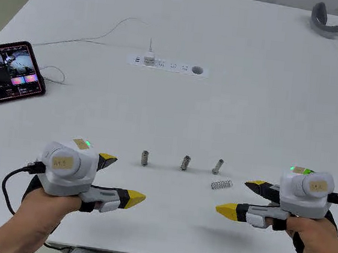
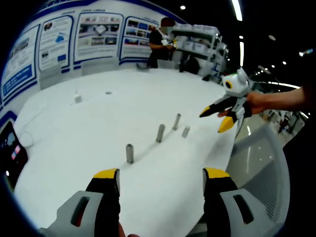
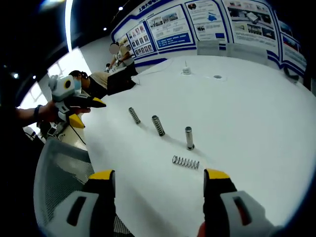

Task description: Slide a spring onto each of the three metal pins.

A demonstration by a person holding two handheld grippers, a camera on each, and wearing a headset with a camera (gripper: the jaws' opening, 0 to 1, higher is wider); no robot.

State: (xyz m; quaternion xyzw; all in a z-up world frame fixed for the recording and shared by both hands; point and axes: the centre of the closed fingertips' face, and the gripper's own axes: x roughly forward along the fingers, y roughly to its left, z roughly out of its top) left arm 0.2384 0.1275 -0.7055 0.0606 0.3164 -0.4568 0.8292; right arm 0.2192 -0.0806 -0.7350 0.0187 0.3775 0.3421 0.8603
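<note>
The left gripper (image 1: pixel 121 178) is being held over the near edge of the bench (image 1: pixel 231 109), its jaws spread and gripping nothing. The right gripper (image 1: pixel 238 197) is sitting further right along the same edge, jaws likewise spread and empty.

Between them, a little back from the near edge, three pins are standing upright in a row. The left pin (image 1: pixel 145 158) and the middle pin (image 1: pixel 185 162) are each wearing a spring. The right pin (image 3: pixel 189 138) is showing bare metal in the right gripper view. A loose spring (image 1: pixel 221 184) is lying on its side just beside the right pin, toward the near edge and apart from it.

In the left gripper view the coils are blurring into plain grey posts. A tan sticker (image 1: pixel 62 162) on each gripper is carrying writing too small to read.

A tablet (image 1: pixel 5 73) with a lit screen is lying at the left edge, partly cut off. A power strip (image 1: pixel 166 64) is lying toward the far edge with a white plug (image 1: pixel 149 58) in it and a thin cable (image 1: pixel 100 34) trailing left. A grey band (image 1: pixel 329 19) is lying at the far right corner. Wall posters (image 2: pixel 98 37) are showing text too blurred to read.
</note>
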